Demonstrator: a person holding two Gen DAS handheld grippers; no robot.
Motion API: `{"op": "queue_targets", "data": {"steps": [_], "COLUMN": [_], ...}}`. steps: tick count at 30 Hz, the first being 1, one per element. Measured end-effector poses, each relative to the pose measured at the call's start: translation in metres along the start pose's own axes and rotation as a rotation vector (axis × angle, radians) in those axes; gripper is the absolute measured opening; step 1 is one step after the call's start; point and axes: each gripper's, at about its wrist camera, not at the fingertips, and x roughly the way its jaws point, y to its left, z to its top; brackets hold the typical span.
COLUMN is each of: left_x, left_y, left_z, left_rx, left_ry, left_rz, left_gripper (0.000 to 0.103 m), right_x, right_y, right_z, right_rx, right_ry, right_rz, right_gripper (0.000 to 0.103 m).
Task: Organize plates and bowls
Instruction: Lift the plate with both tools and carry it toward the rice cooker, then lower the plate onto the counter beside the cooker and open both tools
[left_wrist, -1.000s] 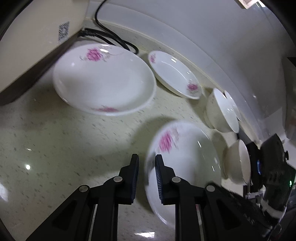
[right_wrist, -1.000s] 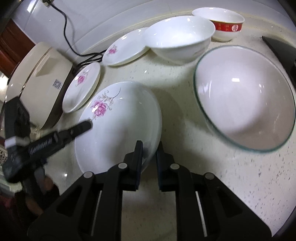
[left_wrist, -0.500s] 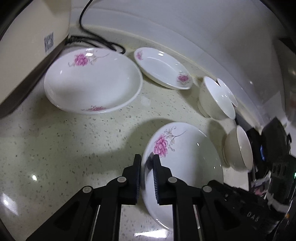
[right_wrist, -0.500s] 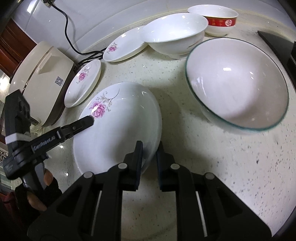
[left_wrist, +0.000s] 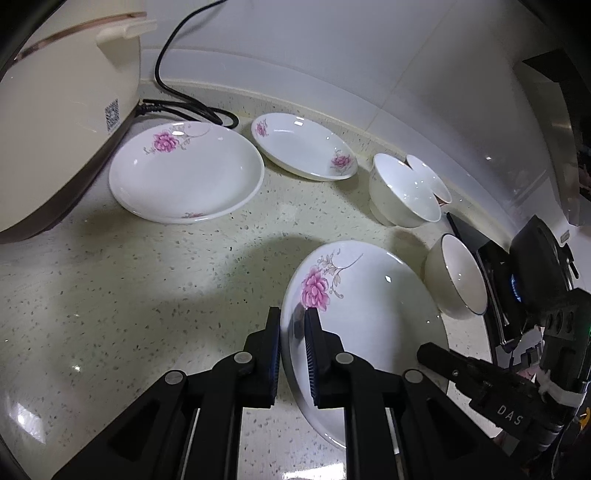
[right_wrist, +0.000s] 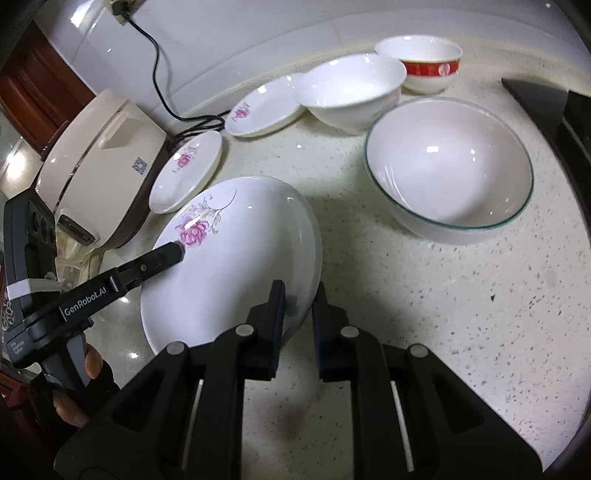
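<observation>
On the speckled counter (left_wrist: 155, 295), I hold a flowered plate (left_wrist: 365, 314) by opposite edges, tilted: my left gripper (left_wrist: 292, 332) is clamped on its rim at 9 o'clock, my right gripper (right_wrist: 298, 306) pinched on the rim at 3 o'clock. From the right camera, a green-rimmed bowl (right_wrist: 450, 173) stands at 2 o'clock, two more plates (right_wrist: 186, 171) at 11, beside a cream cooker (right_wrist: 99, 166).

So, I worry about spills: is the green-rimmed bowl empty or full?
Empty. The right wrist view shows the green-rimmed bowl upright on the counter, its bare white inside holding nothing.
</observation>
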Motion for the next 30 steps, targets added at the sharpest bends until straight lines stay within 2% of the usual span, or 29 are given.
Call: {"op": "queue_targets", "data": {"steps": [7, 14, 30], "left_x": [-0.020, -0.046, -0.091], "left_y": [0.002, 0.017, 0.061], "left_z": [-0.006, -0.014, -0.036], "left_rx": [0.009, 0.008, -0.069], "left_ry": [-0.033, -0.080, -0.152], "left_rz": [0.008, 0.051, 0.134], "left_gripper": [0.013, 0.013, 0.013], "right_x": [-0.011, -0.012, 0.002], "right_y": [0.015, 0.044, 0.103], "right_z": [-0.006, -0.010, -0.018], "right_rx": [-0.041, -0.116, -0.283], "right_ry": [-0.030, -0.044, -0.002], "right_rz": [0.007, 0.034, 0.103], "right_gripper": [0.017, 0.017, 0.017]}}
